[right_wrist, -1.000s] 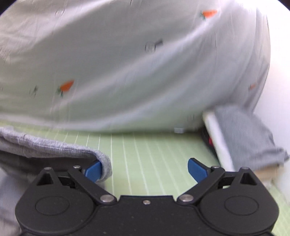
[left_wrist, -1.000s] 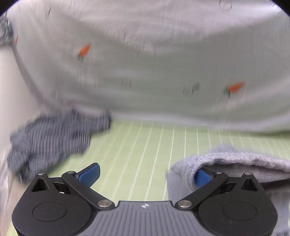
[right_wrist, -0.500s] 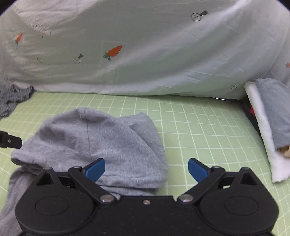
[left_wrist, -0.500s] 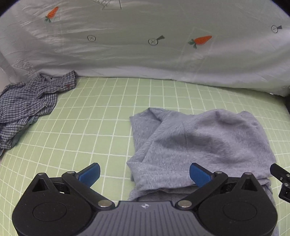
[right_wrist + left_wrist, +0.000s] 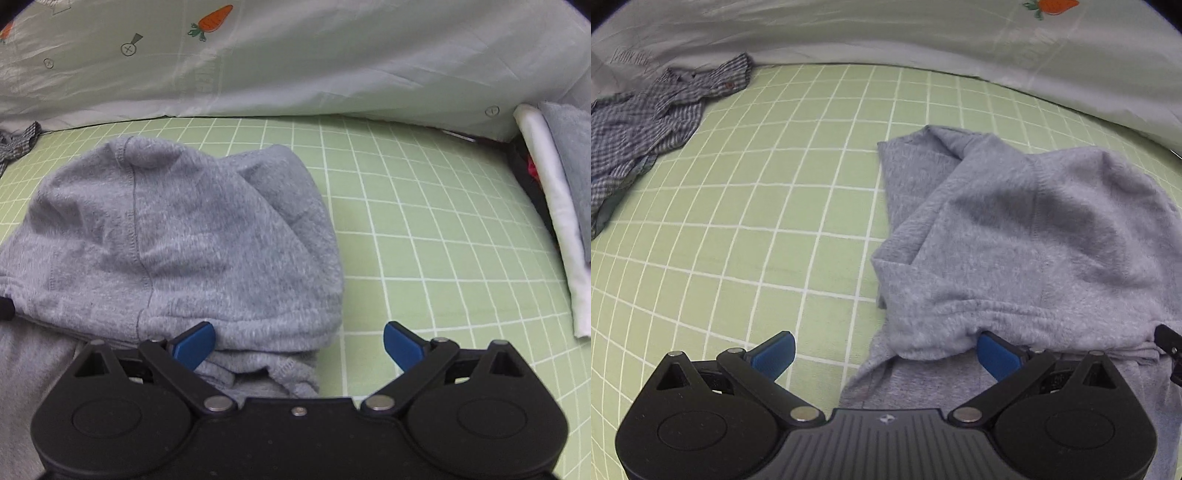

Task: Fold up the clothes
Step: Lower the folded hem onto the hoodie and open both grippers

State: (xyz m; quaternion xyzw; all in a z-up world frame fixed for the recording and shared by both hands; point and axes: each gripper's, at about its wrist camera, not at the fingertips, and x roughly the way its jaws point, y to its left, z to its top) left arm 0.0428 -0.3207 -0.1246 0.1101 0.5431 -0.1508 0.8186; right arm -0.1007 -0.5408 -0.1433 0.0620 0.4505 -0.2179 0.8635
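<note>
Grey garment [image 5: 1027,236] is laid folded on the green grid mat [image 5: 775,206].
Left gripper [image 5: 886,350] and right gripper [image 5: 299,341] are held wide open at its near edge, nothing gripped.

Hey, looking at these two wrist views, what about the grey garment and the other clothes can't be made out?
- Grey garment: its near part is hidden behind the left gripper body; the frame edge cuts its right side.
- Same garment in the right wrist view: its lower layers sit behind the right gripper.
- Checked shirt: cut off at the left edge.
- Folded stack: cut off at the right edge.
</note>
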